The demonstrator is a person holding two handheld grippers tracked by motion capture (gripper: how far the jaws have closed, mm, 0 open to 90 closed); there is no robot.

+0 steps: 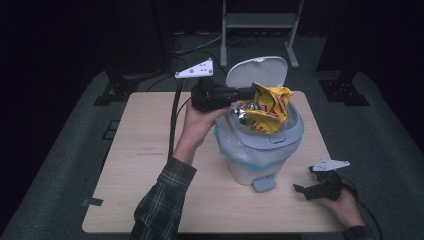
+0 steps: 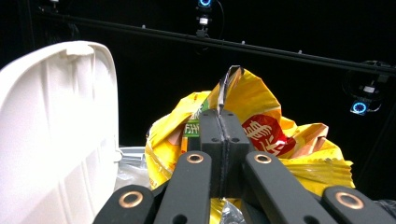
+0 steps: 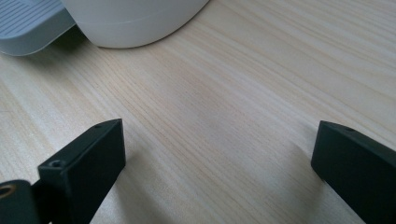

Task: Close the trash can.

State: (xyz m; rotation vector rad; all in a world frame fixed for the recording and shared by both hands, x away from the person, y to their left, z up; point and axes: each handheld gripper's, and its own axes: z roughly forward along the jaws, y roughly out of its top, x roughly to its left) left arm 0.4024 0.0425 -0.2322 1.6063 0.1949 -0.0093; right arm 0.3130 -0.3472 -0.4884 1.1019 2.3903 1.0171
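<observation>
On the pale wood-grain desk (image 1: 145,165), the left half lies bare from about 9 o'clock of the bin out to the rounded edge, giving open room there. The left tool (image 1: 248,93), gripped by a hand in a plaid sleeve (image 1: 162,200), reaches level from 10 o'clock of the bin, its jaws pressed together on a thin fold of a crinkled yellow snack bag (image 1: 267,107); in the left gripper view the bag's (image 2: 261,112) glossy foil shows a red label and a silver inner edge rising above the black pads. The bag sits over the mouth of a white plastic pedal bin (image 1: 252,167), round-walled, with a grey rim, a bluish liner folded over it and a grey foot pedal (image 1: 263,183) at its 6 o'clock. The domed white lid (image 1: 257,70) stands up at 12 o'clock, close beside the tool's path. At the bin's 4 o'clock the right tool (image 1: 306,190) rests low near the desk's front edge, jaws wide apart with only smooth wood between them (image 3: 210,154), the bin's base just ahead.
</observation>
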